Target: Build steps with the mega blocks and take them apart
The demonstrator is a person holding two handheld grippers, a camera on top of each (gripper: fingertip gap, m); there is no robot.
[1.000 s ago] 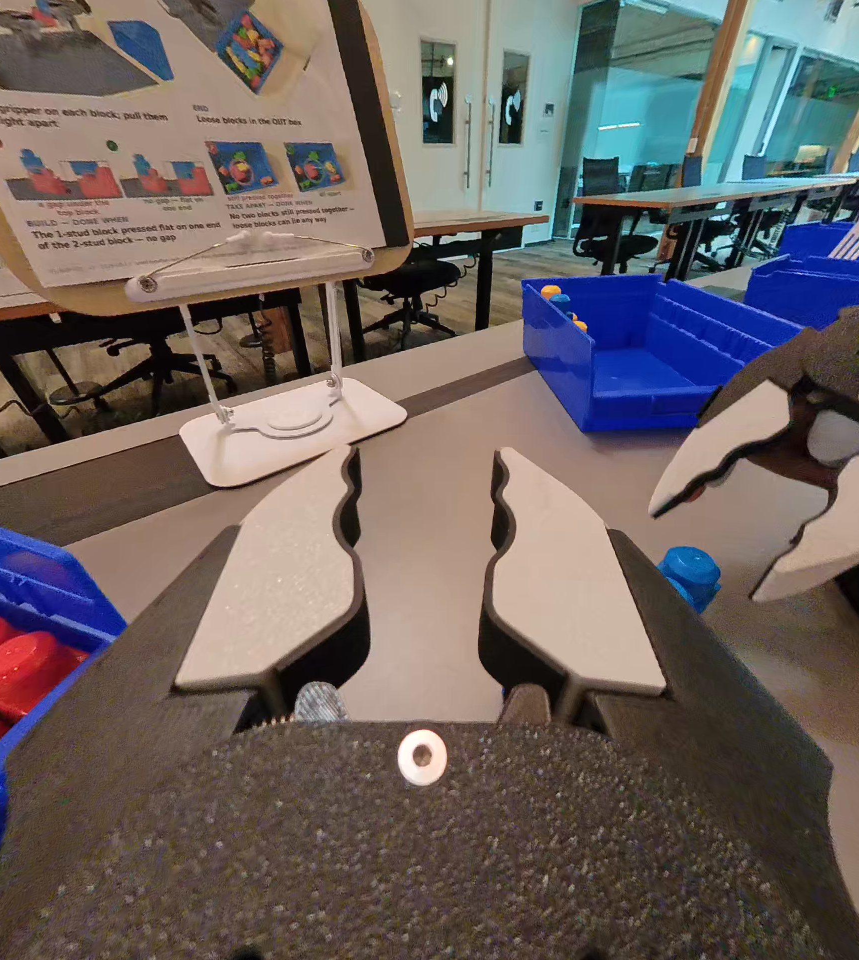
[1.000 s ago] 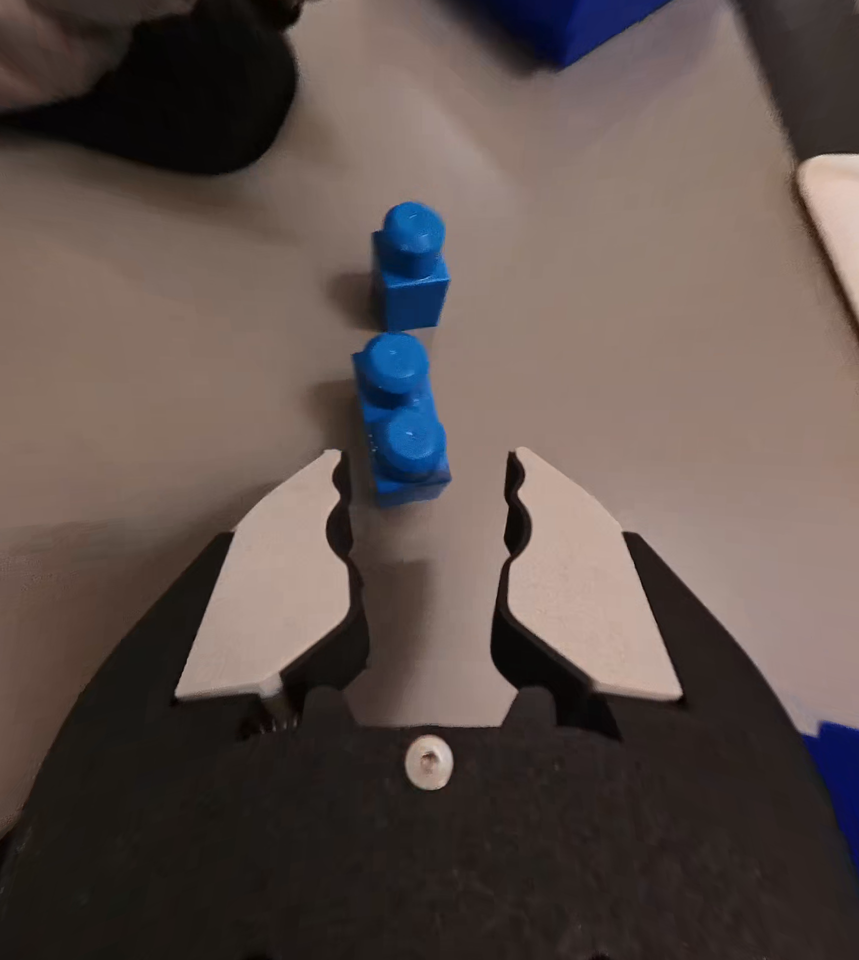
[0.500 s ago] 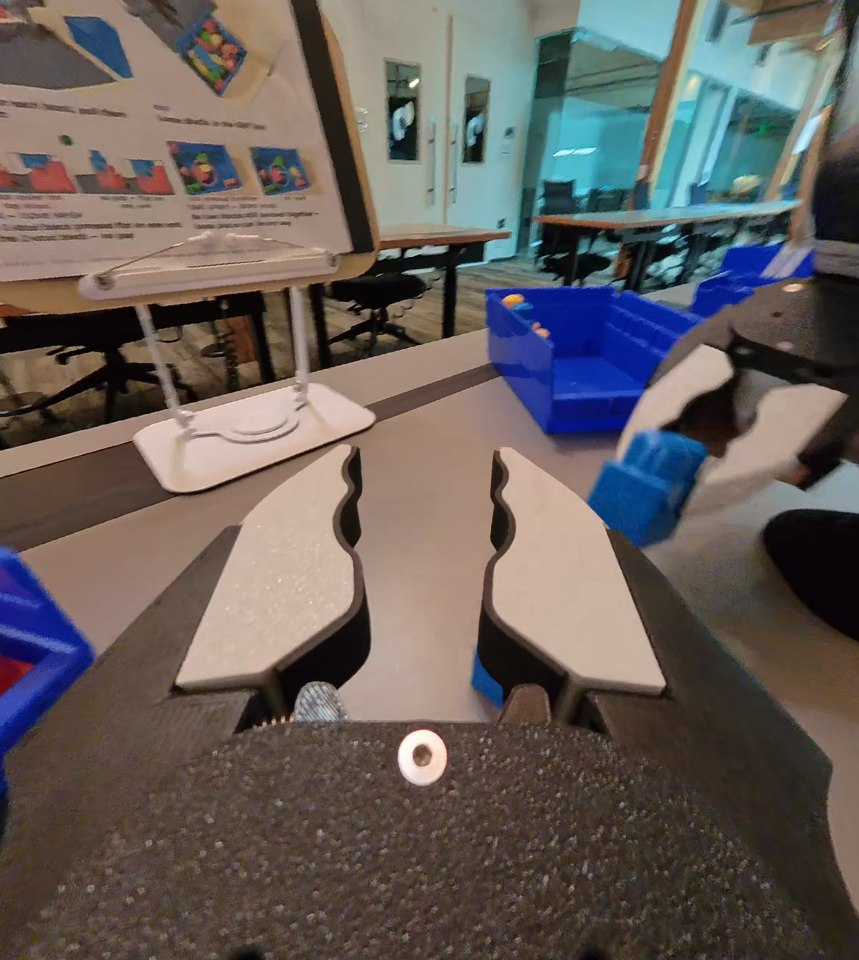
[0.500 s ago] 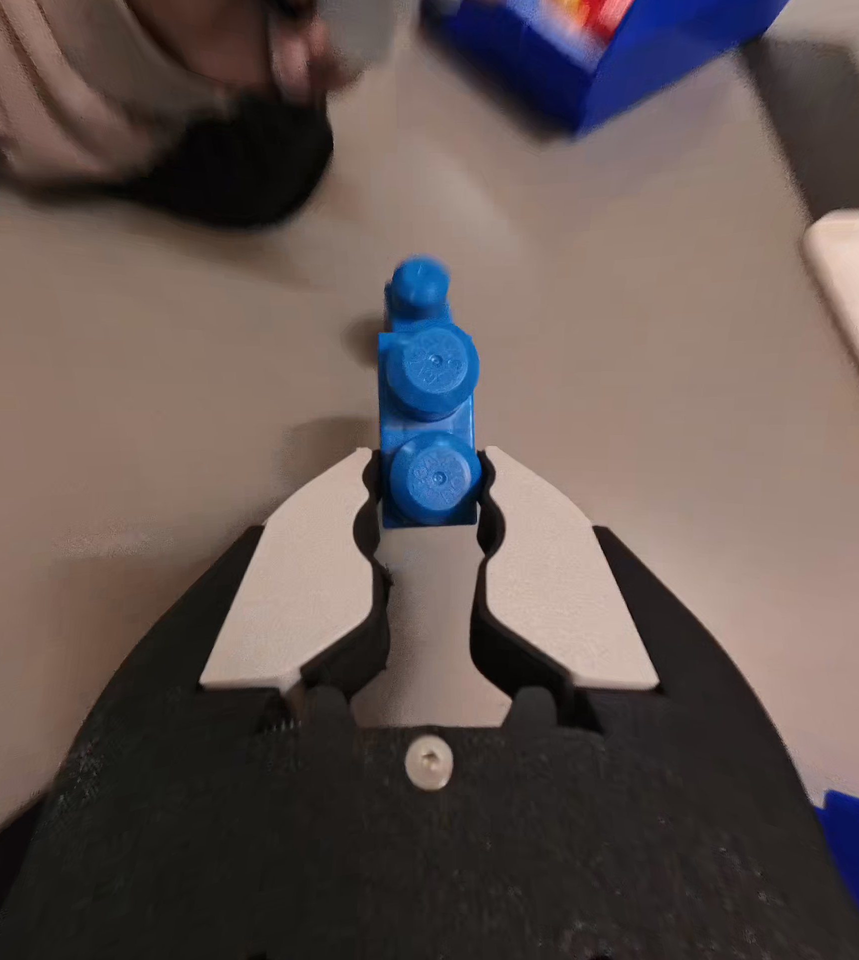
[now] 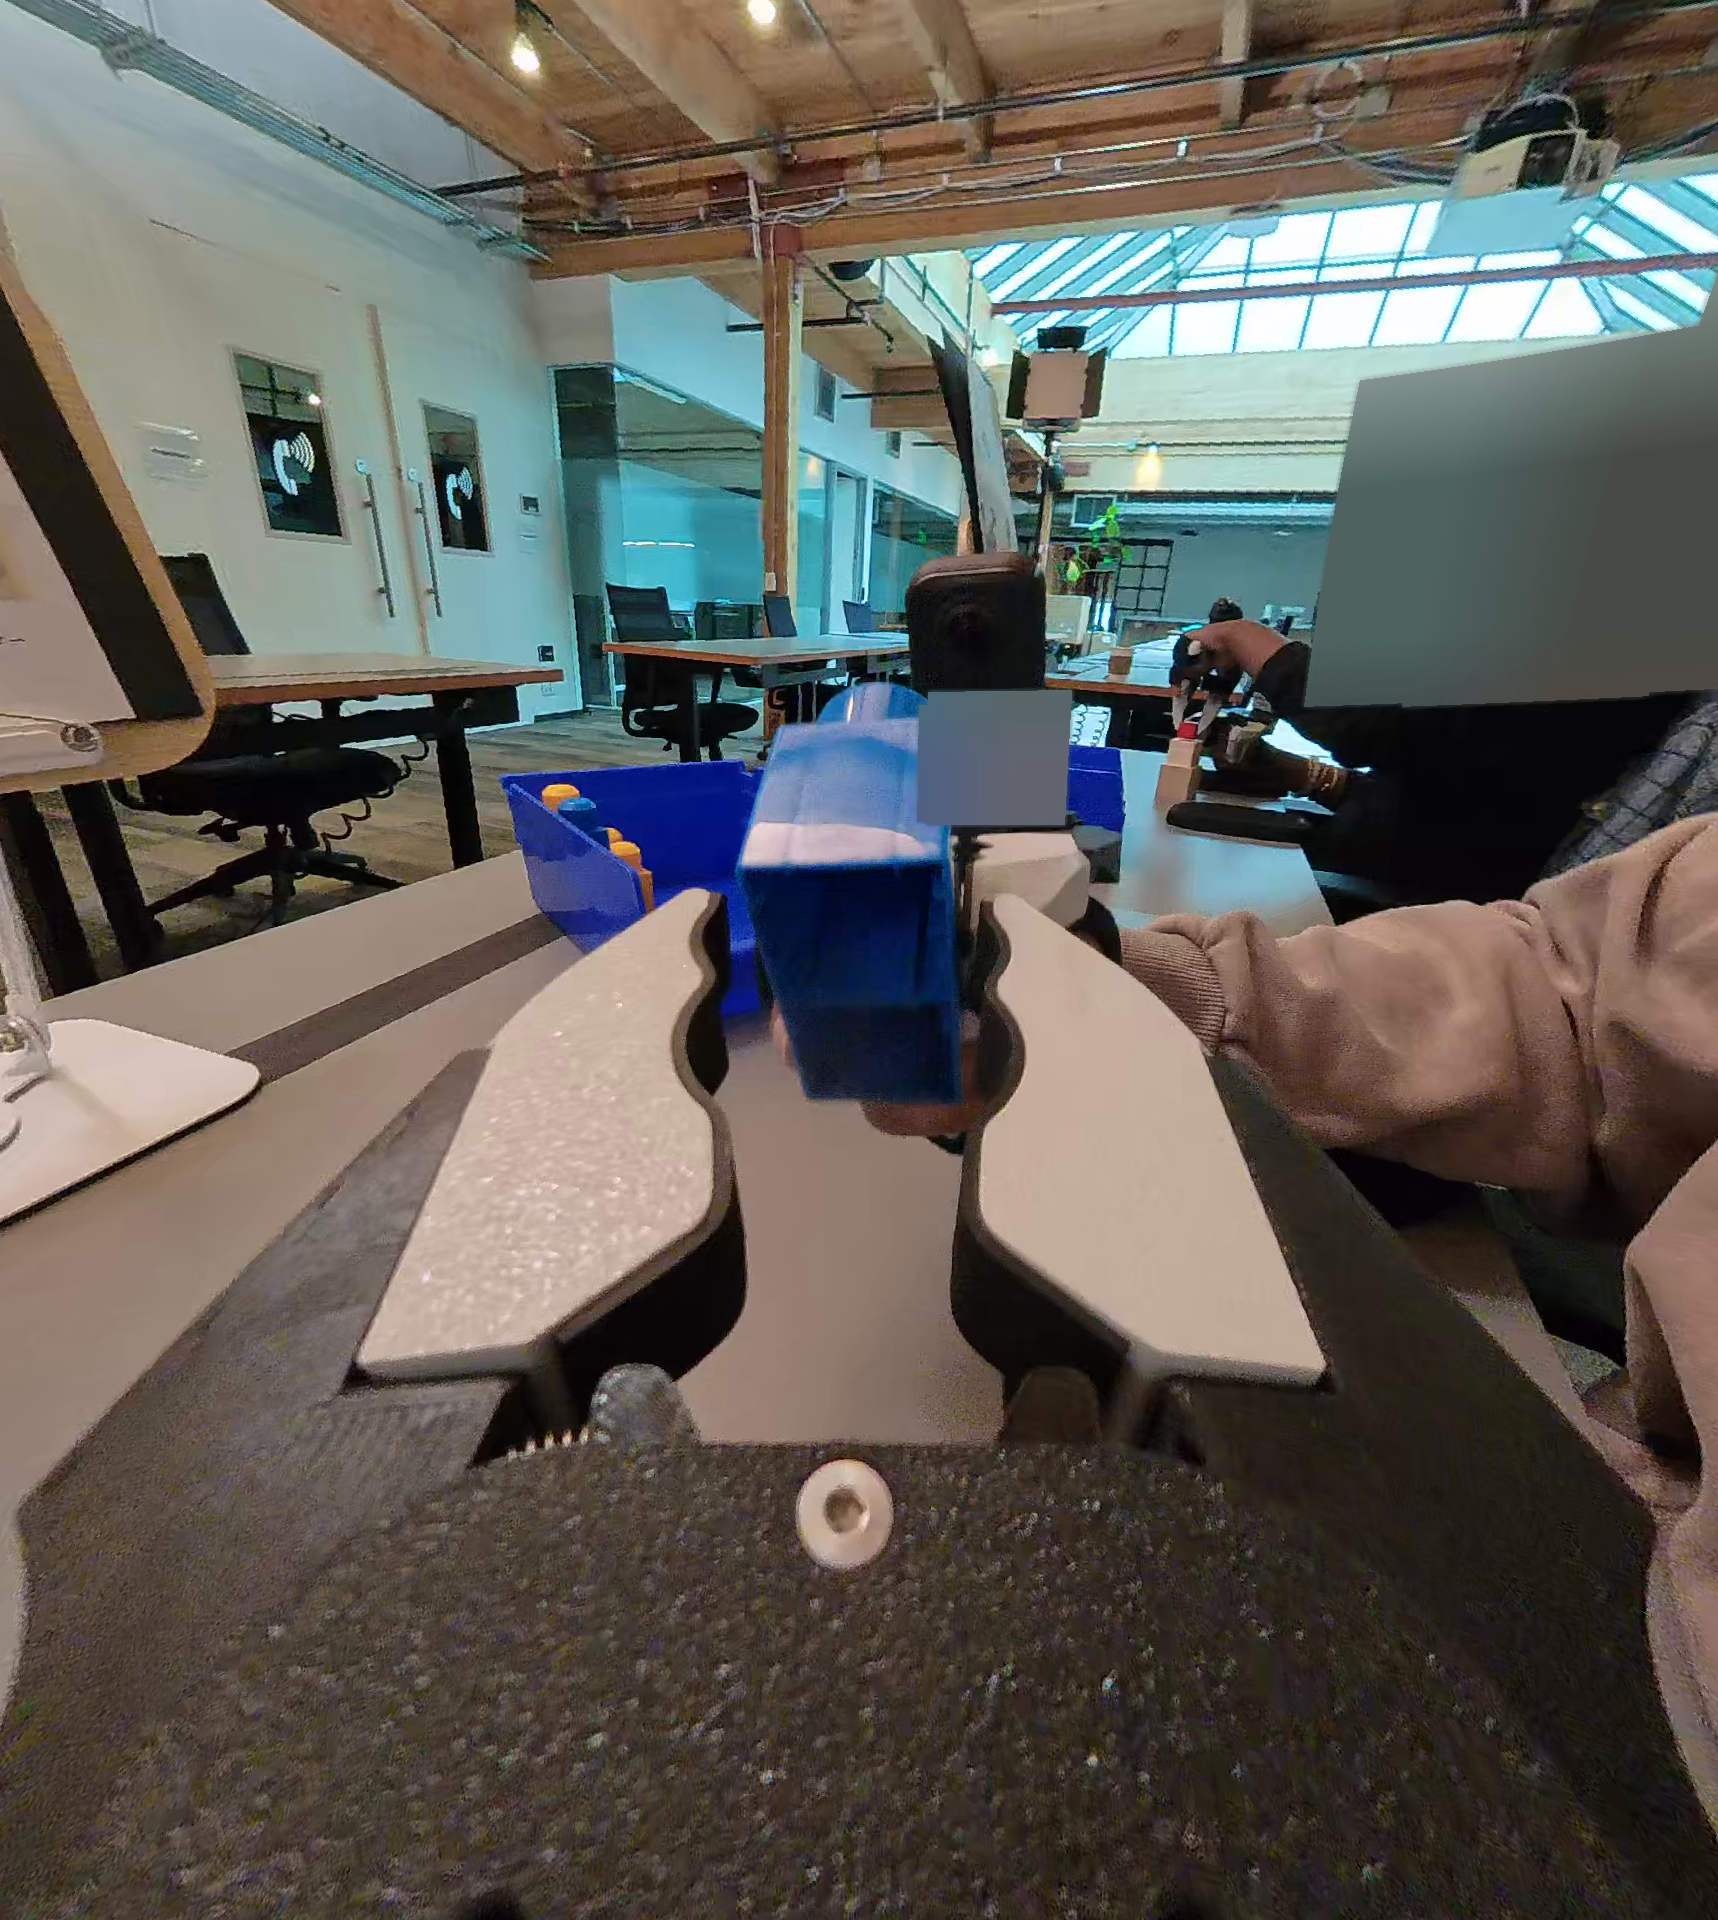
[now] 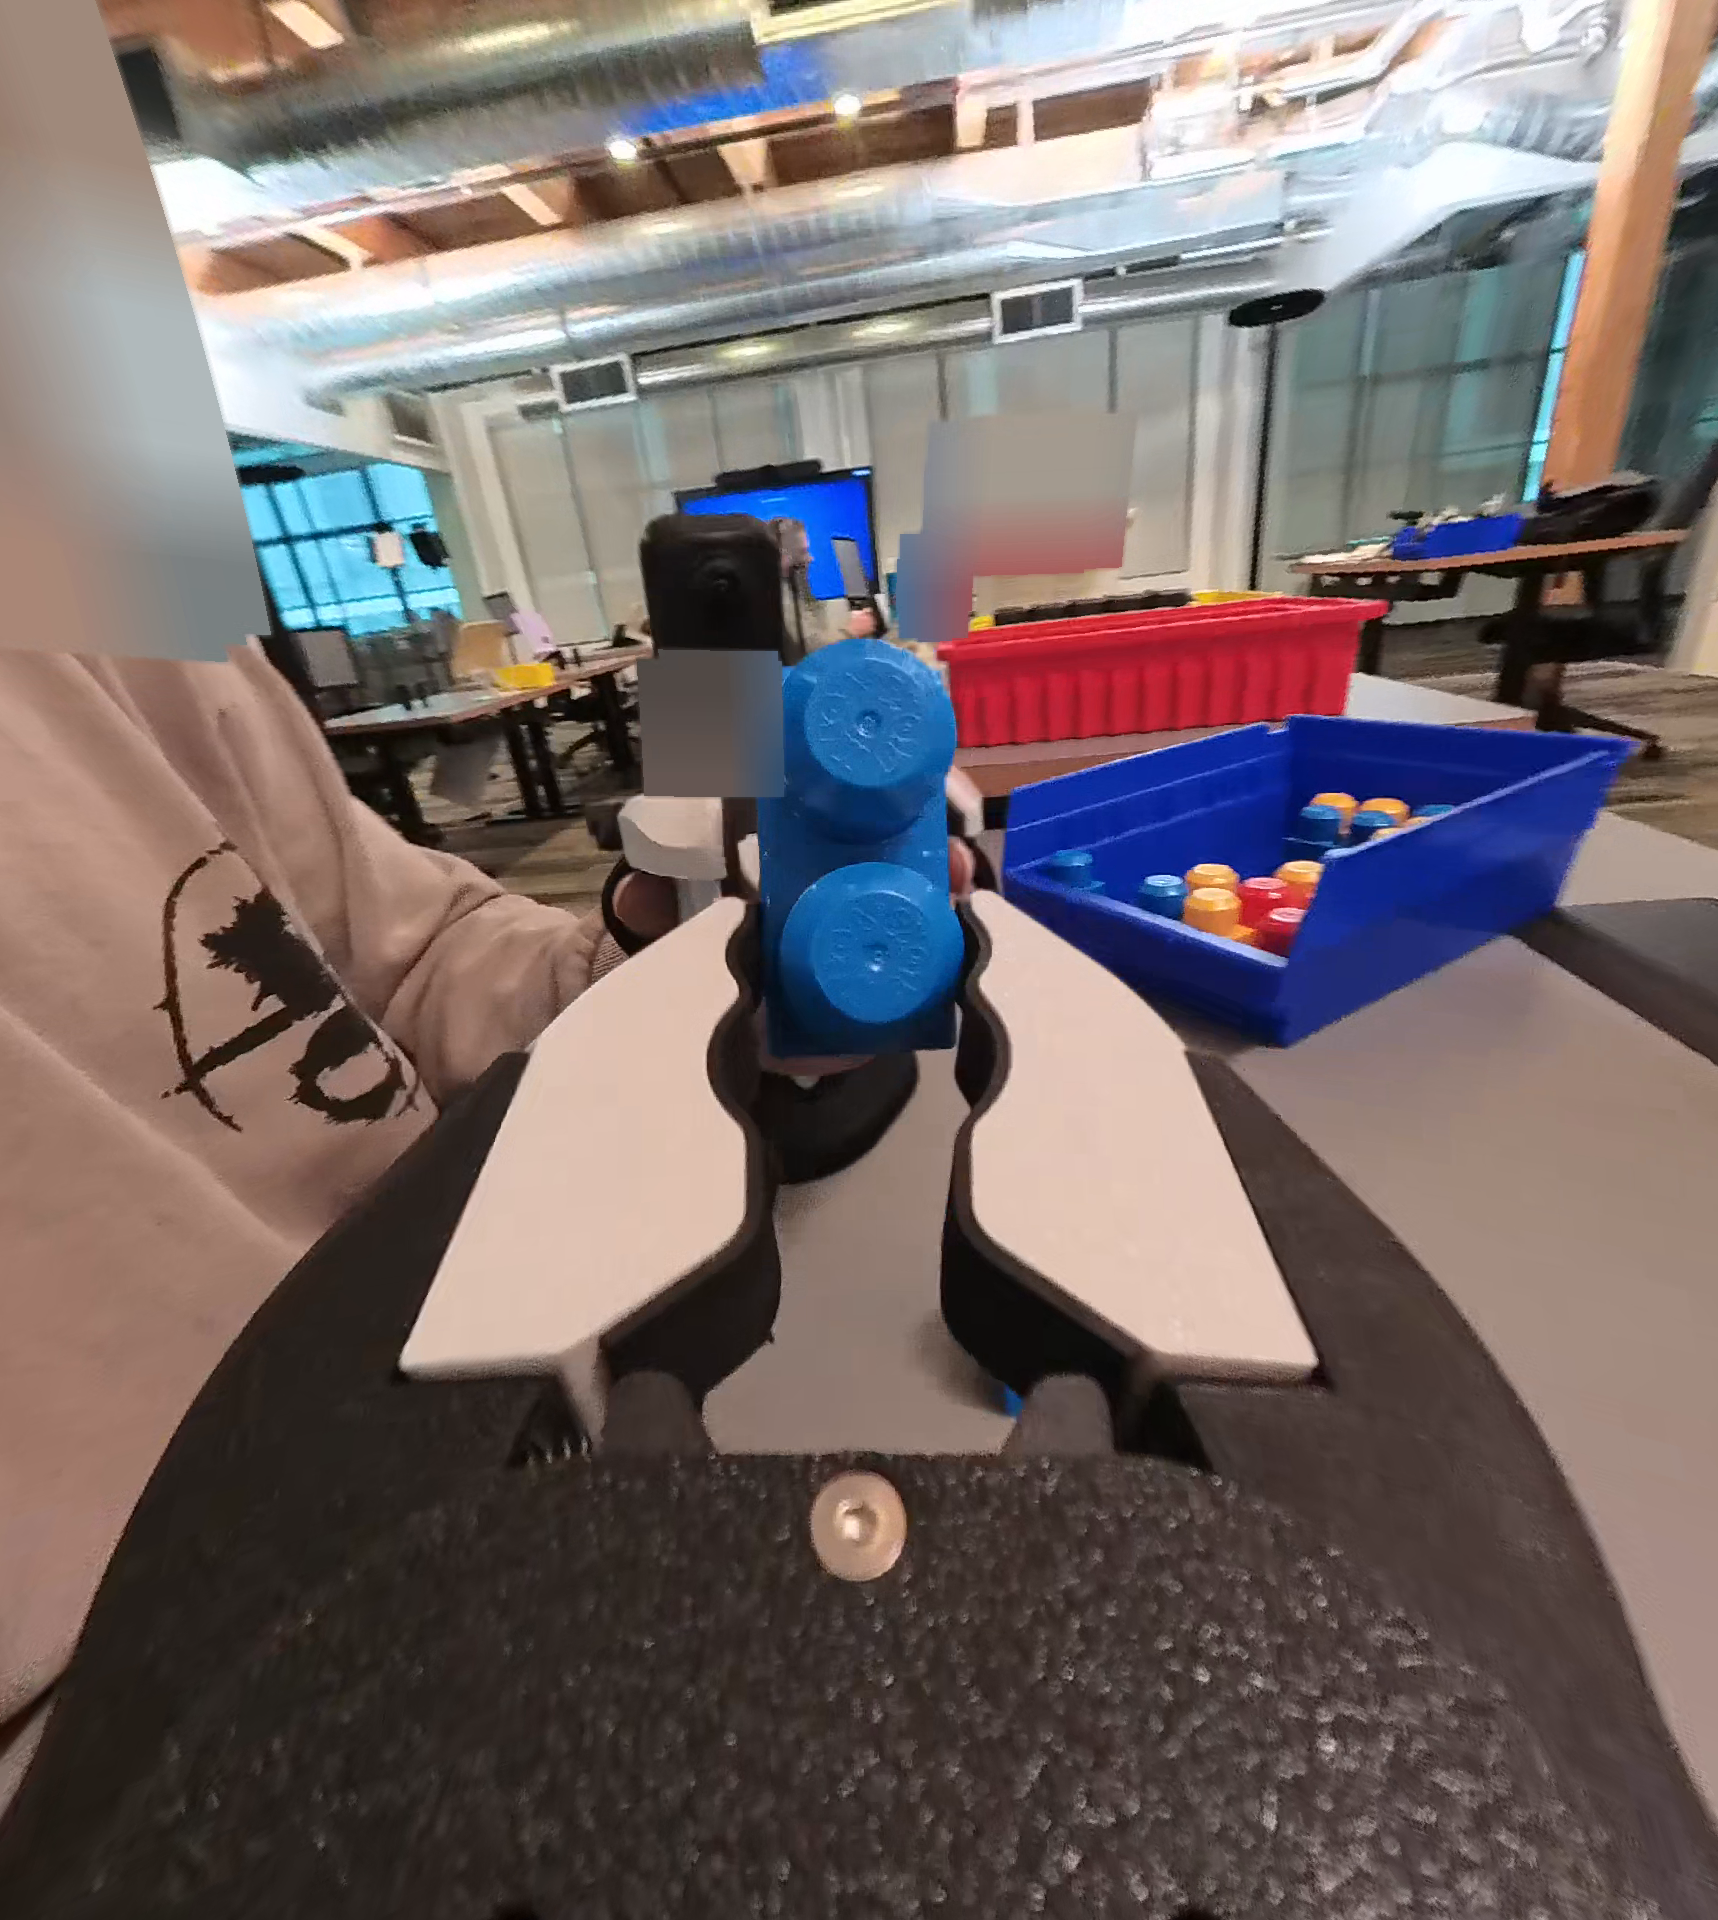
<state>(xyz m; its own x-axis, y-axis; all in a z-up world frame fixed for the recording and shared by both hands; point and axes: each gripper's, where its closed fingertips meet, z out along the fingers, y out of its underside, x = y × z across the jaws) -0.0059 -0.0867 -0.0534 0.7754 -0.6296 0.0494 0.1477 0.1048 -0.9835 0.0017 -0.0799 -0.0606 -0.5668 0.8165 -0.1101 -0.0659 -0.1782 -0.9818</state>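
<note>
Item: two-stud blue block (image 6: pixel 860 904), hard moulded plastic, hollow underneath.

Location: off the worktop (image 6: pixel 1457 1195), held upright at the tips of the right gripper (image 6: pixel 860 971), whose jaws are narrowed onto its lower stud end. Upper stud at 12 o'clock from the grip.

Handling (a judgement): light, stiff, not fragile. Smooth walls may slip or pivot when pinched near one end. Best held across the flat side walls, low on the body, leaving the free stud clear for a one-stud block.

Left gripper (image 5: pixel 850 977): jaws set moderately apart with the block between their tips; contact on either side cannot be told, so it may be closing in for a hand-over or brace.

Right wrist view only: stud tops facing the camera; a blue bin (image 6: pixel 1354 935) at 2 o'clock holding loose blue, orange and red blocks; a red bin (image 6: pixel 1156 675) behind it.

Left wrist view only: the block's plain underside and side walls; a second blue bin (image 5: pixel 616 862) at 11 o'clock, nearly empty; an instruction stand (image 5: pixel 34 1101) at 9 o'clock; the person's beige sleeve (image 5: pixel 1406 997) at 3 o'clock.
</note>
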